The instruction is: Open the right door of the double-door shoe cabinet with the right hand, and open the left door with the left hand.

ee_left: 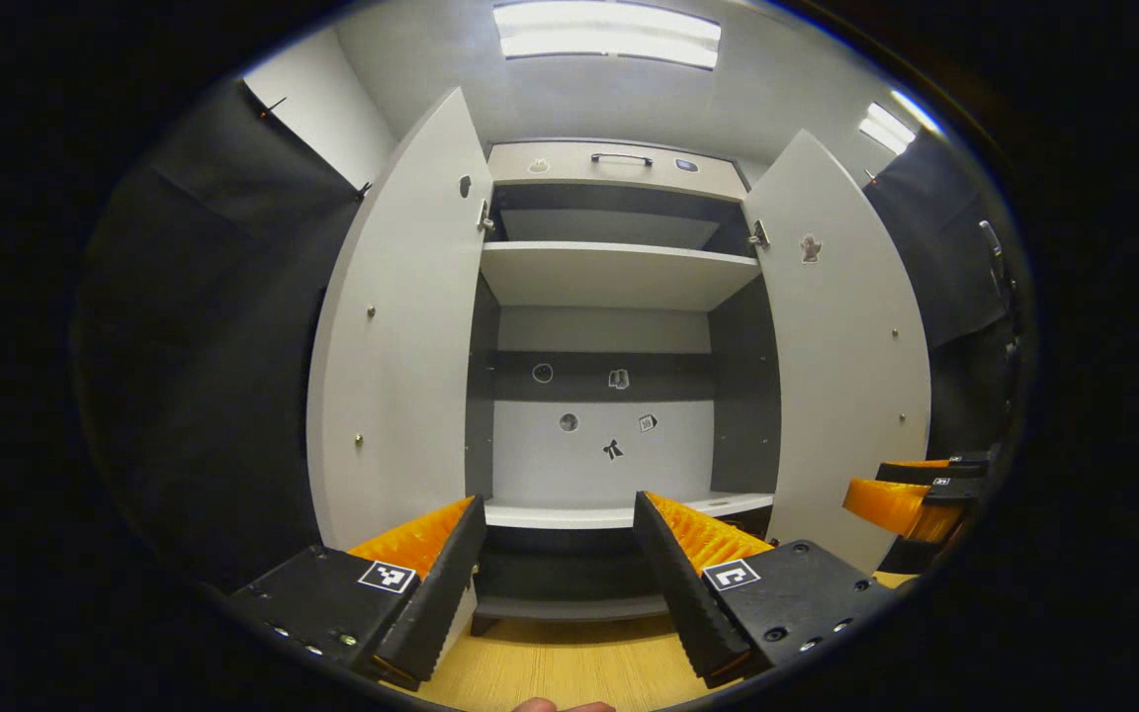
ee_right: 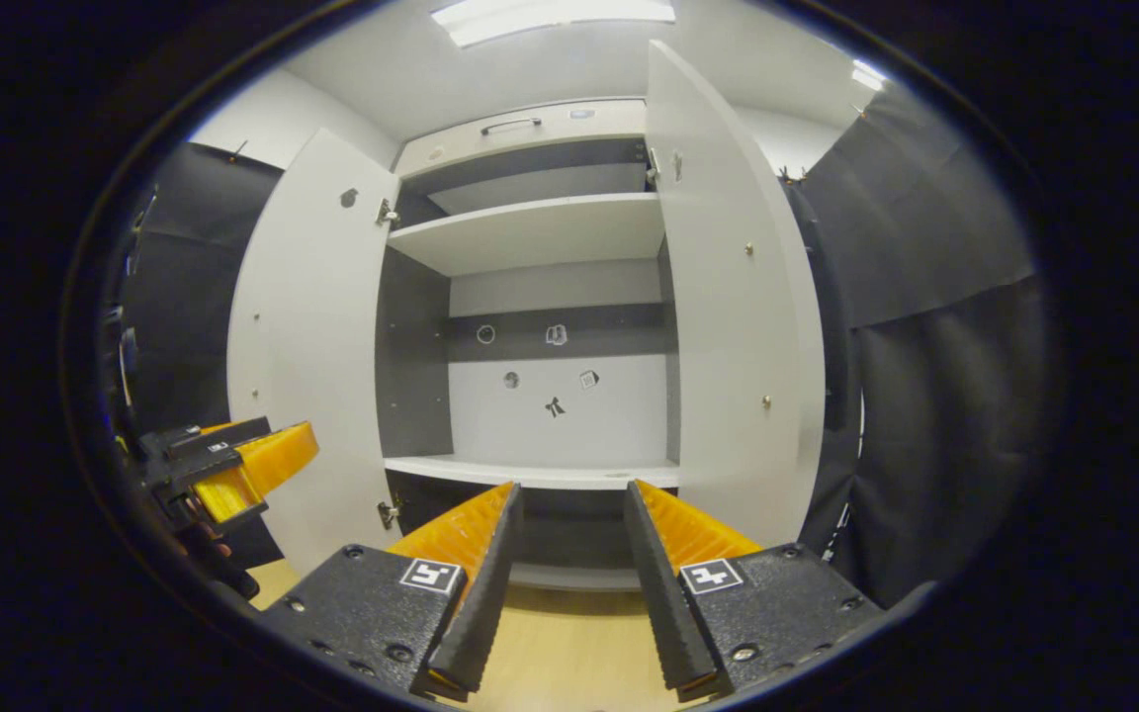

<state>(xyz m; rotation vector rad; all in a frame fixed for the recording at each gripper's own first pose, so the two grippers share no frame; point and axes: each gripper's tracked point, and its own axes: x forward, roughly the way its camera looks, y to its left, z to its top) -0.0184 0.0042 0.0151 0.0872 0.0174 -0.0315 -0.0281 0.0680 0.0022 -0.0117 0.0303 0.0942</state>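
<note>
Shoe cabinet (ee_left: 609, 277) doors wide; hand-held grippers spread, empty.

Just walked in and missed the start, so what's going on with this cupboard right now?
A person holds orange-and-black tongs in each hand in front of a tall white double-door shoe cabinet. Its left door and right door both stand swung wide, showing bare white shelves. The left tongs and right tongs are open, hold nothing and touch neither door, so the opening looks done.
</note>
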